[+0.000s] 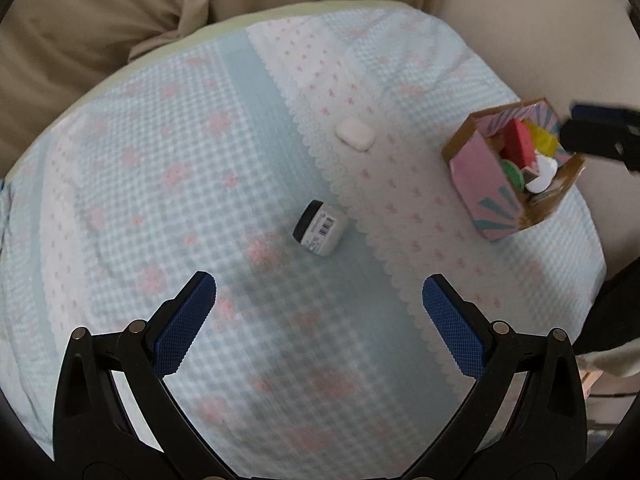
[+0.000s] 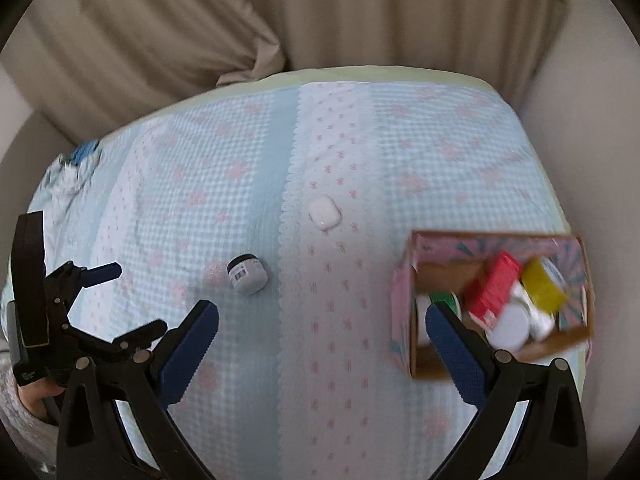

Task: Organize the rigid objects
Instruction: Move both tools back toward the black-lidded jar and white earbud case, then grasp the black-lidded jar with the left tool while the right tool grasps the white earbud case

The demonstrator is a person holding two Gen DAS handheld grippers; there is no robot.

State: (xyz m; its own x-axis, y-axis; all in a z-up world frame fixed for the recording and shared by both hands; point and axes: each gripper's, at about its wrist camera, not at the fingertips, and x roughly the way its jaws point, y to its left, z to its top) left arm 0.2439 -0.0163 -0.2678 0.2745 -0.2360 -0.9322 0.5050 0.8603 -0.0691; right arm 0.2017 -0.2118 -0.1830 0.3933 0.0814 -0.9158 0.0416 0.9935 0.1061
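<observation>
A small white jar with a black lid [image 1: 319, 227] lies on its side on the bed cover; it also shows in the right wrist view [image 2: 247, 274]. A white rounded case [image 1: 355, 134] lies further back, also in the right wrist view [image 2: 324, 212]. A pink cardboard box [image 1: 480, 184] at the right holds red, yellow, green and white items; in the right wrist view the box [image 2: 404, 292] is under my right finger. My left gripper [image 1: 319, 312] is open and empty, just short of the jar. My right gripper [image 2: 322, 344] is open and empty.
A light blue and pink patterned cover [image 1: 200, 168] spreads over a rounded cushion. Beige curtains [image 2: 280, 12] hang behind it. The left gripper shows at the left in the right wrist view [image 2: 80, 292]. The right gripper shows at the far right in the left wrist view [image 1: 600, 136].
</observation>
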